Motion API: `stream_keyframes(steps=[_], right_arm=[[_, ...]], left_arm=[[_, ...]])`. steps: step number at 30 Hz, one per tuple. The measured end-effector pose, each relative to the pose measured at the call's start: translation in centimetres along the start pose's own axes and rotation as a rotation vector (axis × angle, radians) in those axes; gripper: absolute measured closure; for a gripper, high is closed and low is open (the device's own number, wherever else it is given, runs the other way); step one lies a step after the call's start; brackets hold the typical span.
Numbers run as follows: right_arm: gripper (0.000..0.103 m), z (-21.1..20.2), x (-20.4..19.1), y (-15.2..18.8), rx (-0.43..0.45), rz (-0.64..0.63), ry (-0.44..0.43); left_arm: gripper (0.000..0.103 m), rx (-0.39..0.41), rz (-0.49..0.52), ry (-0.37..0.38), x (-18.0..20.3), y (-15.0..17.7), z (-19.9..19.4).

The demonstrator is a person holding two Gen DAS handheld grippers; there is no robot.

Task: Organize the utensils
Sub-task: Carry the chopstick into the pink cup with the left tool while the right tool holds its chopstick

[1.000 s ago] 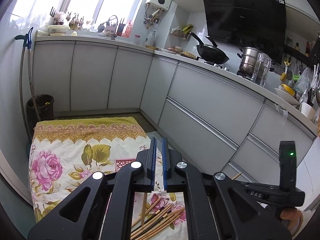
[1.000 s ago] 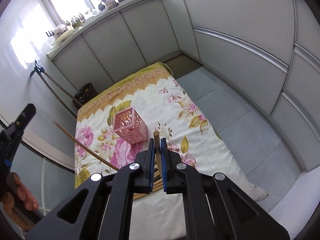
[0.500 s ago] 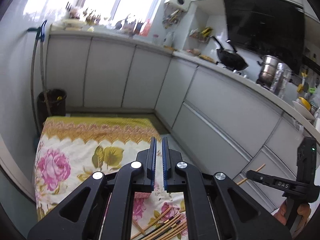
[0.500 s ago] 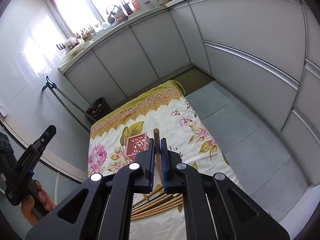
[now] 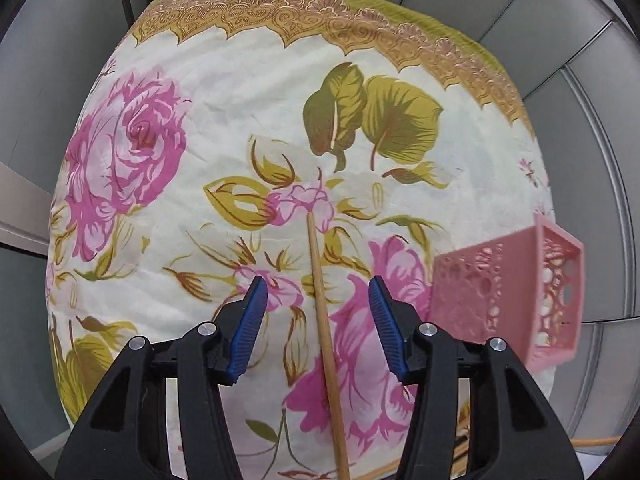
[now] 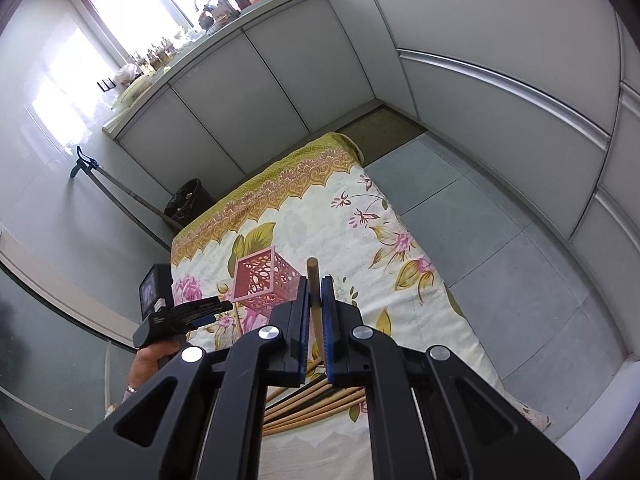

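A holder [image 6: 264, 282] stands on the cloth [image 6: 360, 216] spread over the floor [image 6: 480, 216]; a pile of chopsticks [image 6: 316, 408] lies nearer, cabinets [image 6: 240, 92] behind.

Wood, plastic, cloth

Chopstick [image 5: 326, 332] smooth pale wood; pink holder [image 5: 516, 300] matt perforated plastic; floral cloth [image 5: 224, 80] soft, matt, slightly creased; cabinet doors [image 6: 280, 76] glossy.

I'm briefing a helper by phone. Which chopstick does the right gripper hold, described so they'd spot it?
Find the floral cloth on the kitchen floor. Above it, the right gripper clamps one chopstick, standing up between blue pads; the others lie bundled flat below.
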State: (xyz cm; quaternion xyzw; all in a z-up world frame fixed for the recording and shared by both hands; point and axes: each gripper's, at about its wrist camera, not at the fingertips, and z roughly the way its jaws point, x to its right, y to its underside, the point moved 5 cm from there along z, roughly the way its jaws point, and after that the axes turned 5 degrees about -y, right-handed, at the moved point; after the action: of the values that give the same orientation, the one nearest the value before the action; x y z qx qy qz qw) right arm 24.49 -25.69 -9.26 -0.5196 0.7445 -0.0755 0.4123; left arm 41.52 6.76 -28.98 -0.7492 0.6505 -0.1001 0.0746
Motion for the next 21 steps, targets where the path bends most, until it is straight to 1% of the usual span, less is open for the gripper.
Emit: stream_keyframes(steps=[2,5,7,8,9,10,11,14,16,19,21], right_arm=[[0.097,0.3,0.4,-0.2,-0.007,0.008,-0.006],[0.097,0.8,0.8,-0.4,-0.017,0.019,-0.016],[0.097,1.1,1.0,-0.5,-0.020,0.022,-0.021],[0.097,1.3,1.1,-0.5,-0.023,0.024,-0.023],[0.097,1.3,1.2,-0.4,-0.026,0.025,-0.024],[0.097,1.4,1.2,-0.4,-0.029,0.026,-0.024],[0.097,1.4,1.2,-0.3,-0.033,0.026,-0.025],[0.097,1.1,1.3,-0.3,-0.037,0.032,-0.030],[0.097,0.7,1.2,-0.2,-0.030,0.031,-0.028],[0.097,0.2,0.8,0.0,-0.031,0.028,-0.034],[0.097,-0.2,0.5,0.2,-0.026,0.024,-0.037]], left_arm=[[0.059,-0.002,0.005,-0.014,0.2,-0.7,0.6],[0.063,-0.016,0.006,-0.027,0.4,-1.1,1.2],[0.073,-0.035,0.012,-0.037,0.6,-1.2,1.8],[0.075,-0.045,0.019,-0.036,0.9,-1.1,2.0],[0.080,-0.038,0.028,-0.052,1.0,-1.2,2.1],[0.094,-0.026,0.043,-0.083,1.0,-1.3,2.1],[0.097,-0.016,0.050,-0.104,0.8,-1.6,2.2],[0.099,0.003,0.063,-0.072,0.2,-1.6,2.1],[0.099,0.035,0.047,-0.053,-0.6,-1.0,1.6],[0.099,0.141,0.036,-0.012,-1.8,1.0,-0.9],[0.099,0.227,0.030,0.037,-2.1,2.5,-3.8]])
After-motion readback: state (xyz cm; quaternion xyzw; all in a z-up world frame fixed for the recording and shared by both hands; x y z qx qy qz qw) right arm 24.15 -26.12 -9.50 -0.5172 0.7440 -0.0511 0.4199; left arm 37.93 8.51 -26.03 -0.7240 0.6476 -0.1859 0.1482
